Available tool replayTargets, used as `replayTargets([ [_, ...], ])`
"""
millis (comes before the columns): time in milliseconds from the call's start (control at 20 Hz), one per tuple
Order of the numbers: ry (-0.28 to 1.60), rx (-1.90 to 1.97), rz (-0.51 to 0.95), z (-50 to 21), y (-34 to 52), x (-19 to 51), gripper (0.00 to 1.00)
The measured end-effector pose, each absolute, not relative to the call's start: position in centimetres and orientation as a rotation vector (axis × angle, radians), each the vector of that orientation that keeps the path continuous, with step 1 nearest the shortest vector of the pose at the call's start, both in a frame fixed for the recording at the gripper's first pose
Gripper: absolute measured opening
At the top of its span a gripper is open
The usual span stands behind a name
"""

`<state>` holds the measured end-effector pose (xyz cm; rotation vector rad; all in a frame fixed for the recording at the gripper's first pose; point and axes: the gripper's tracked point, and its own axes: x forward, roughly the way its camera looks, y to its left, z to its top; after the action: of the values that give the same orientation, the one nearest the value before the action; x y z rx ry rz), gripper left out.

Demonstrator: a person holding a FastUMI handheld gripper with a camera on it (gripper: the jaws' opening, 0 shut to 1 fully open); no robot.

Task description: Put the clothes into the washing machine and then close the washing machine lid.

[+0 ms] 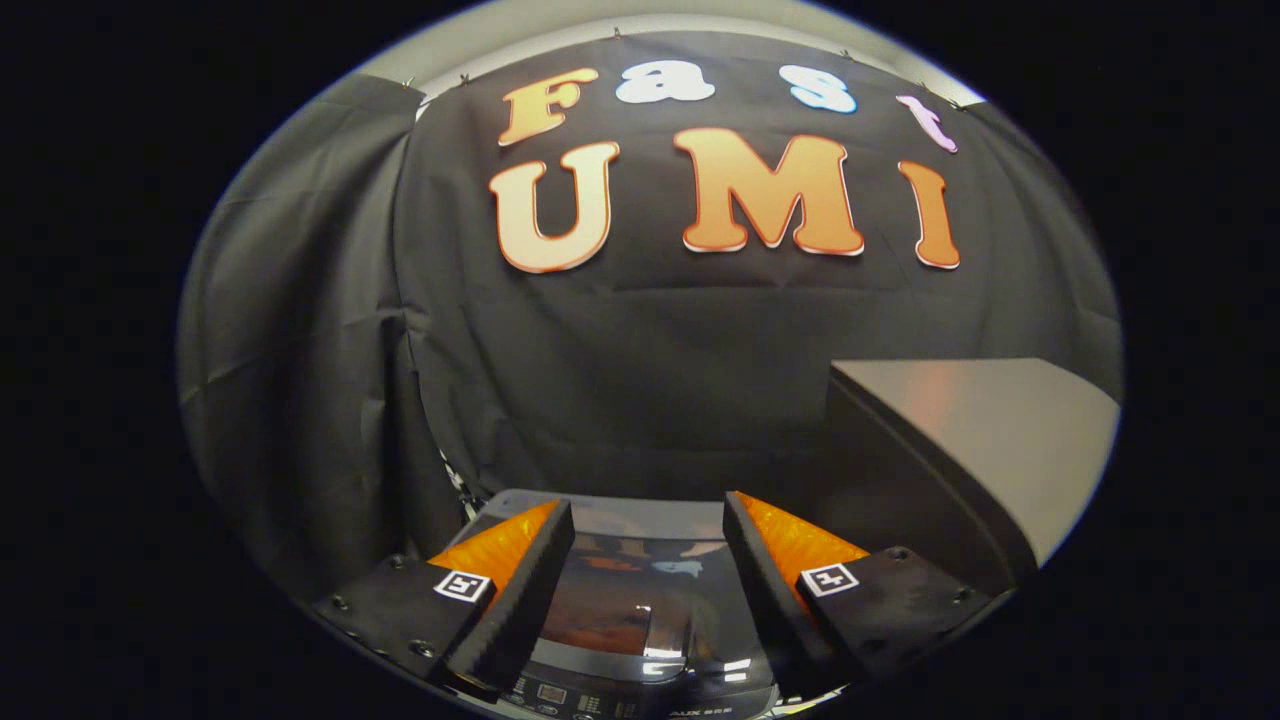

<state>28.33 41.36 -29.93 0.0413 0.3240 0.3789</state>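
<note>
Two fingers of my gripper (648, 525) spread apart, holding nothing, above the washing machine (640, 610); lid looks down, so I'd check it's flush

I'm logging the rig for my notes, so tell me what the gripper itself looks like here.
The gripper has two wedge-shaped fingers that taper toward their tips, with ribbed inner faces. Each sits on a dark, flat mount with small screws, and each mount carries a square black-and-white marker tag. No cables or sleeves can be seen. The fingers stand apart above the washing machine's glossy lid.
</note>
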Motion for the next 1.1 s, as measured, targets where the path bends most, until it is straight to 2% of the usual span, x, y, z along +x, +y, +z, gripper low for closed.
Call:
replayTargets([
  [600,0.146,0.12,0.353,-13.5,37.7,18.1,0.96],
  [1100,0.106,0.124,0.265,-8.5,30.2,8.0,0.96],
])
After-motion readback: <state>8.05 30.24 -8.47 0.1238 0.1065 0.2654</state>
